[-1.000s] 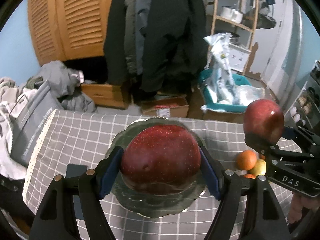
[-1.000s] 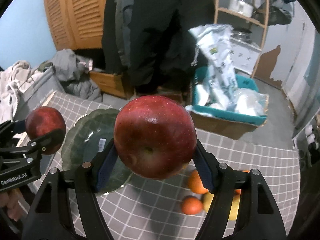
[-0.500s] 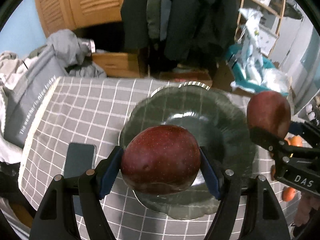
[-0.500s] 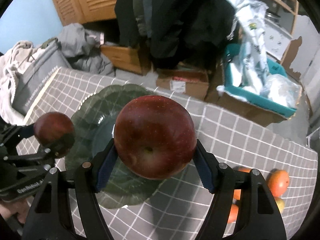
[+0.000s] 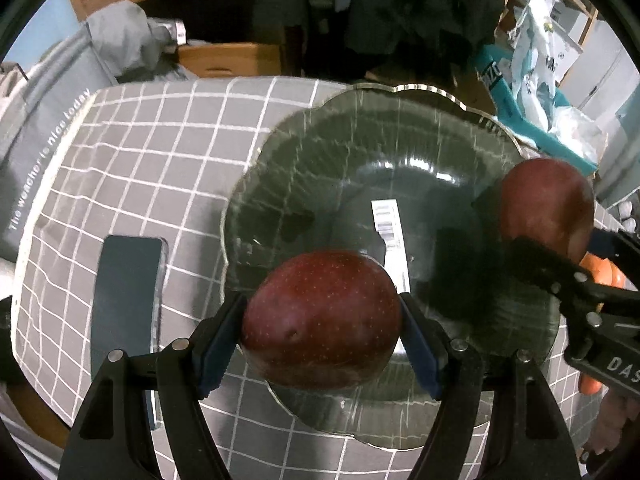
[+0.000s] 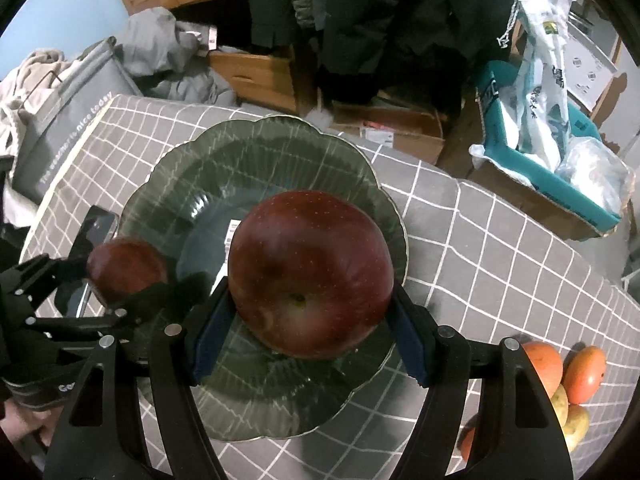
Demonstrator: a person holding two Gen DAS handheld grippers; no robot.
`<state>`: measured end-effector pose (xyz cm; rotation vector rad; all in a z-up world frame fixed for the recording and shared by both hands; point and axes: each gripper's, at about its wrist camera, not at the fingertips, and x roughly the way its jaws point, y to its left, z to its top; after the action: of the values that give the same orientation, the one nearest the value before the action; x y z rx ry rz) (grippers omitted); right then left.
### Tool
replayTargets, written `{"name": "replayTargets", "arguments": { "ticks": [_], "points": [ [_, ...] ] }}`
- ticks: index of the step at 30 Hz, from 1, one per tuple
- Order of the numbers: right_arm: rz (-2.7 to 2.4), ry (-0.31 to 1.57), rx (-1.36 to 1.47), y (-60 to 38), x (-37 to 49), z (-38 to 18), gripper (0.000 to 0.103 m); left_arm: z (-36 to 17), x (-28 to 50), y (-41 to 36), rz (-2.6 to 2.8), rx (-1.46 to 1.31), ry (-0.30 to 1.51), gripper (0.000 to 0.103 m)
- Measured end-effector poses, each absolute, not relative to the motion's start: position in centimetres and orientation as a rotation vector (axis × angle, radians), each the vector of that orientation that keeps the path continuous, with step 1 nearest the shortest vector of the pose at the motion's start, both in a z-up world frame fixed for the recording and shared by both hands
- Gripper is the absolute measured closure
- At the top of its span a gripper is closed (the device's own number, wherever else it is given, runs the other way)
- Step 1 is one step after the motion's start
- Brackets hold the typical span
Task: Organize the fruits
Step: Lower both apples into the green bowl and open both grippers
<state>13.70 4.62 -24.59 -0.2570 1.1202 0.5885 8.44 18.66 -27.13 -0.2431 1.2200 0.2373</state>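
My left gripper (image 5: 322,320) is shut on a dark red apple (image 5: 320,318) and holds it over the near edge of a dark green glass plate (image 5: 320,148). My right gripper (image 6: 308,296) is shut on a second red apple (image 6: 310,272) above the same plate (image 6: 256,160). The right gripper and its apple (image 5: 546,204) show at the right of the left wrist view. The left gripper's apple (image 6: 126,268) shows at the left of the right wrist view. A white barcode sticker (image 5: 390,224) lies in the plate's middle.
Several oranges and yellow fruits (image 6: 560,376) lie on the grey checked tablecloth (image 6: 500,264) to the right of the plate. A dark phone (image 5: 128,280) lies left of the plate. Boxes, clothes and a teal bin (image 6: 540,168) stand beyond the table's far edge.
Both grippers have tilted downward and moved in over the plate with their apples still held. The plate now fills more of both views.
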Motion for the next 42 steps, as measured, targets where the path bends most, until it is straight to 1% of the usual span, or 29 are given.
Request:
{"name": "replayTargets", "arguments": {
  "ticks": [8,11,14,30,42],
  "points": [
    [0.601,1.121,-0.240,4.5,13.9,-24.4,0.030,-28.2,9.1,17.7,0.224,-0.226,1.271,0.026],
    [0.604,1.124,-0.233,4.4,13.9,-24.4,0.030,-27.7,9.0,17.4,0.217,-0.217,1.252,0.026],
    [0.604,1.132,-0.233,4.5,13.9,-24.5,0.030,-27.1,9.0,17.7,0.230,-0.204,1.225,0.017],
    [0.610,1.189,-0.266,5.8,13.5,-26.1,0.029,-24.8,6.1,20.7,0.295,-0.277,1.165,0.017],
    [0.609,1.118,-0.234,4.9,13.2,-23.4,0.029,-23.5,4.9,21.3,0.302,-0.301,1.130,0.017]
  ]
}}
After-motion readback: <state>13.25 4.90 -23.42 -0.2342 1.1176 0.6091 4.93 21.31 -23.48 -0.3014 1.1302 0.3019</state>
